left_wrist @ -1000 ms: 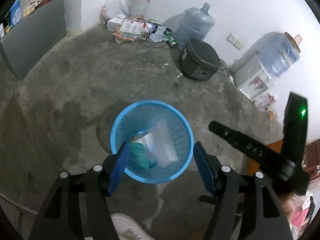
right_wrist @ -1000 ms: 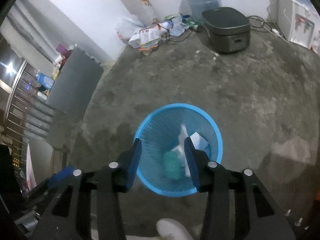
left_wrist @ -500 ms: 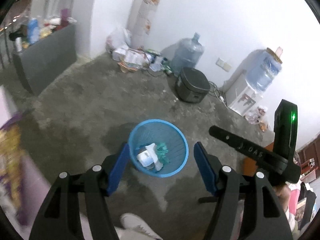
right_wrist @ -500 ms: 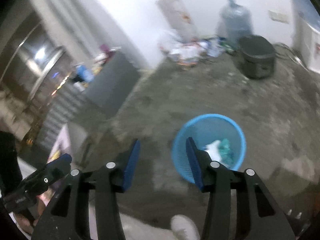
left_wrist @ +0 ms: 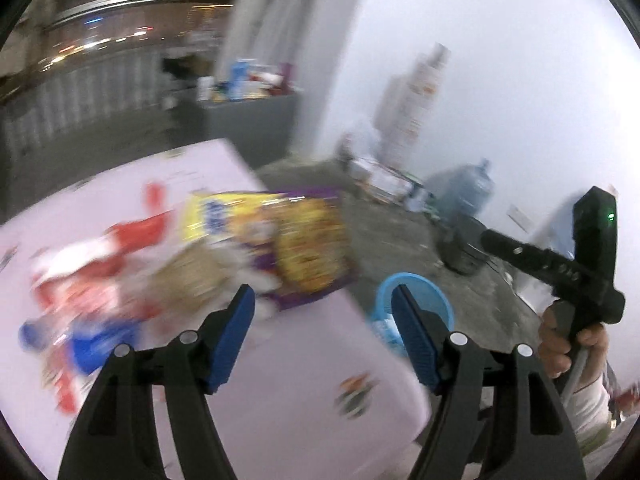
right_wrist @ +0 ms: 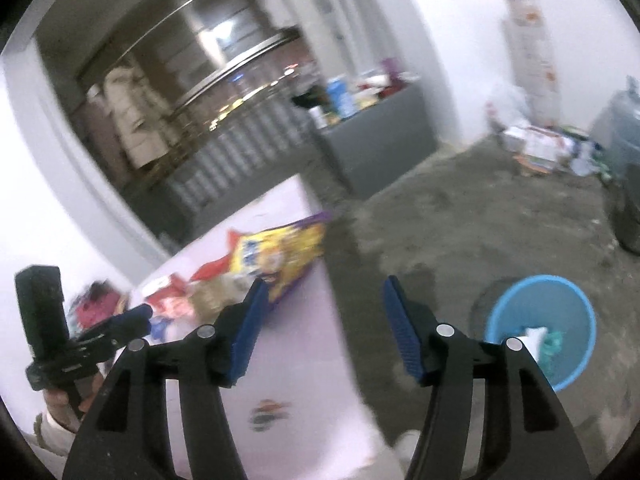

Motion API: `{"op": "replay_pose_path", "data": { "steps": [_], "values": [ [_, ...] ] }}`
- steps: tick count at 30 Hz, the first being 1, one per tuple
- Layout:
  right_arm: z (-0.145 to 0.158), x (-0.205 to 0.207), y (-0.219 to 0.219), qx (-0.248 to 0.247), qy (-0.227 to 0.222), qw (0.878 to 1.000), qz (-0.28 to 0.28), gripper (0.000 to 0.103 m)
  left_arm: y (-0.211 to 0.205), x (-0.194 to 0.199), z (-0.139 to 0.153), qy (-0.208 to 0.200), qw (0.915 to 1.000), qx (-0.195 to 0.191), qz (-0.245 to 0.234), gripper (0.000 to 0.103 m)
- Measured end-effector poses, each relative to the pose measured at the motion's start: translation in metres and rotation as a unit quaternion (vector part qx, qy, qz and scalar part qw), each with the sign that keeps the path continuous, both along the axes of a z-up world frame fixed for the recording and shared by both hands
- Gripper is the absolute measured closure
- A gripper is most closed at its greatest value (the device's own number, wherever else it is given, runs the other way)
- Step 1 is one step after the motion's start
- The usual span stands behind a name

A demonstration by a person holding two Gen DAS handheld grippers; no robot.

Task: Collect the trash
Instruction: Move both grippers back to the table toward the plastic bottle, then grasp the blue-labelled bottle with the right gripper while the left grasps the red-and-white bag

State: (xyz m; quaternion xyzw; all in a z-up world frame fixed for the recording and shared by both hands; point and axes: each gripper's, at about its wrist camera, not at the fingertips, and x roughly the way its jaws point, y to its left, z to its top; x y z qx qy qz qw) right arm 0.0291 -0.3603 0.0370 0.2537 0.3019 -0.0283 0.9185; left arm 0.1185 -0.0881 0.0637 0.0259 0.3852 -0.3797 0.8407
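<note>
Both jaws gape empty; the yellow snack bag [left_wrist: 280, 240] overhangs the table [left_wrist: 304, 380] edge above the blue bin [right_wrist: 540, 320] and may slip floorward.

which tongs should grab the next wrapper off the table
Probably the left tongs: open and empty, with the yellow snack bag just ahead. The right tongs, also open, straddle the table edge.

Your left gripper [left_wrist: 322, 312] hangs with jaws spread over a pink table [left_wrist: 304, 392], where blurred snack wrappers [left_wrist: 280, 240] crowd the far half; the near half lies bare. Your right gripper [right_wrist: 322, 312], jaws also spread, straddles the table edge, with bare concrete floor [right_wrist: 480, 232] between it and the blue basket [right_wrist: 516, 308].
</note>
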Motion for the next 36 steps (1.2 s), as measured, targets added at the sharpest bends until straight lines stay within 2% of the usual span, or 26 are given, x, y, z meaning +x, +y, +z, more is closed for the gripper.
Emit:
{"op": "replay_pose_path", "data": {
  "steps": [7, 12, 15, 17, 19, 24, 27, 30, 36],
  "values": [
    [0.011, 0.043, 0.072, -0.007, 0.001, 0.995, 0.098, 0.045, 0.105, 0.006, -0.015, 0.02, 0.9936, -0.014, 0.111, 0.034],
    [0.012, 0.068, 0.128, -0.044, 0.004, 0.983, 0.179, 0.043, 0.156, -0.001, -0.031, 0.045, 0.9835, -0.028, 0.173, 0.034],
    [0.009, 0.076, 0.154, -0.05, 0.006, 0.975, 0.217, 0.042, 0.178, -0.006, -0.039, 0.055, 0.9781, -0.033, 0.198, 0.035],
    [0.006, 0.087, 0.174, -0.053, 0.011, 0.969, 0.241, 0.042, 0.19, -0.009, -0.043, 0.054, 0.9763, -0.031, 0.207, 0.035],
    [0.003, 0.097, 0.192, -0.061, 0.02, 0.962, 0.267, 0.042, 0.195, -0.009, -0.048, 0.057, 0.9751, -0.035, 0.212, 0.04],
    [-0.005, 0.124, 0.23, -0.082, 0.039, 0.945, 0.313, 0.042, 0.206, 0.001, -0.06, 0.07, 0.9738, -0.037, 0.213, 0.057],
    [-0.01, 0.142, 0.252, -0.099, 0.056, 0.936, 0.333, 0.042, 0.209, 0.011, -0.064, 0.061, 0.9748, -0.024, 0.213, 0.066],
    [-0.013, 0.153, 0.274, -0.139, 0.066, 0.925, 0.348, 0.042, 0.214, 0.025, -0.067, 0.045, 0.9741, 0.001, 0.221, 0.069],
    [-0.031, 0.167, 0.302, -0.204, 0.087, 0.904, 0.367, 0.042, 0.232, 0.055, -0.085, 0.076, 0.9671, 0.017, 0.242, 0.076]
  ]
}}
